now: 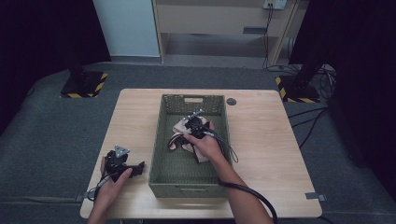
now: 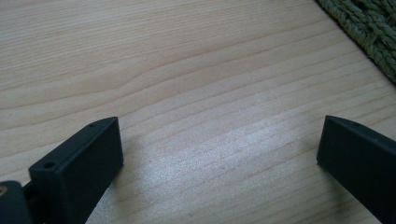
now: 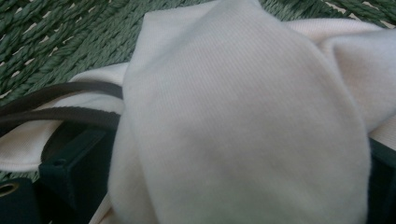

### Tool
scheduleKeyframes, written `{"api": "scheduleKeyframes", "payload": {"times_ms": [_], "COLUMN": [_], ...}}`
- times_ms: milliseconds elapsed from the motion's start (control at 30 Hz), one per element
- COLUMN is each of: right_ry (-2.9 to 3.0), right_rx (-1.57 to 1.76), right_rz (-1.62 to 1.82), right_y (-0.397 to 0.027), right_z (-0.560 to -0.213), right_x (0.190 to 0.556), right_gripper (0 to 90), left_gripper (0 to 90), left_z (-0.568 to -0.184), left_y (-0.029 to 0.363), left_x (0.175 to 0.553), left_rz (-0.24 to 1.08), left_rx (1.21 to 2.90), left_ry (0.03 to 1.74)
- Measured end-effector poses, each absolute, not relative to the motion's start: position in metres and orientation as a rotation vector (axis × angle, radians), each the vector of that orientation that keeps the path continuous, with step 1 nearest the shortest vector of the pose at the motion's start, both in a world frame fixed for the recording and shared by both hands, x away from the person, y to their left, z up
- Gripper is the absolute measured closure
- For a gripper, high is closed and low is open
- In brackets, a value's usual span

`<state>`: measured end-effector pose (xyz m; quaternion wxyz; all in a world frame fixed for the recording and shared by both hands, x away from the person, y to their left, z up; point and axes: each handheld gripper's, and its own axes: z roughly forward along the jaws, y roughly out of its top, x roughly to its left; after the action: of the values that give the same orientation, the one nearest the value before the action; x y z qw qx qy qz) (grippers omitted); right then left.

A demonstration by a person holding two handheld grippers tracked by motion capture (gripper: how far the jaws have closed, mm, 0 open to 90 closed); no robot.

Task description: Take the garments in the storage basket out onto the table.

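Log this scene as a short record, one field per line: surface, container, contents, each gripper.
surface: wooden table
container: green woven basket, mid-table
contents: pale pink cloth with a dark strap, lying in the basket
left gripper: open, low over bare table left of the basket, holding nothing
right gripper: inside the basket, a fold of cloth between its jaws; grip cannot be told
other: small dark round thing on the table behind the basket

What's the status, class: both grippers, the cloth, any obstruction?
Left gripper open, resting on wooden table. Right gripper closing around cream cloth inside green woven basket. Nothing obstructing.
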<state>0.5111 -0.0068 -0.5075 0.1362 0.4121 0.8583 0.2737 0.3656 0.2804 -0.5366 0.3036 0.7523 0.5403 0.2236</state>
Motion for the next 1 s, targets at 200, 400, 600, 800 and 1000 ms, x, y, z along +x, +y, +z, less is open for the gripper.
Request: {"api": "scheduleKeyframes", "payload": {"times_ms": [200, 400, 600, 800, 1000], "right_ry": [2.492, 2.508, 2.534, 2.525, 2.493], "right_rx": [1.198, 1.161, 1.103, 1.070, 1.039], "right_rz": [0.775, 0.760, 0.744, 0.757, 0.791], "right_y": [-0.006, -0.006, -0.004, -0.008, -0.011], "right_z": [-0.511, -0.512, -0.508, -0.501, -0.489], "right_x": [0.514, 0.512, 0.511, 0.508, 0.506], "right_gripper": [8.0, 25.5, 48.0, 61.6, 63.8], "left_gripper": [0.0, 0.0, 0.0, 0.0, 0.0], "left_z": [-0.537, -0.537, -0.537, -0.537, -0.537], "left_y": [0.280, 0.280, 0.280, 0.280, 0.280], "left_x": [0.366, 0.366, 0.366, 0.366, 0.366], "left_rz": [0.592, 0.592, 0.592, 0.592, 0.593], "left_rx": [1.993, 1.993, 1.993, 1.993, 1.993], "left_ry": [1.432, 1.432, 1.432, 1.432, 1.432]}}
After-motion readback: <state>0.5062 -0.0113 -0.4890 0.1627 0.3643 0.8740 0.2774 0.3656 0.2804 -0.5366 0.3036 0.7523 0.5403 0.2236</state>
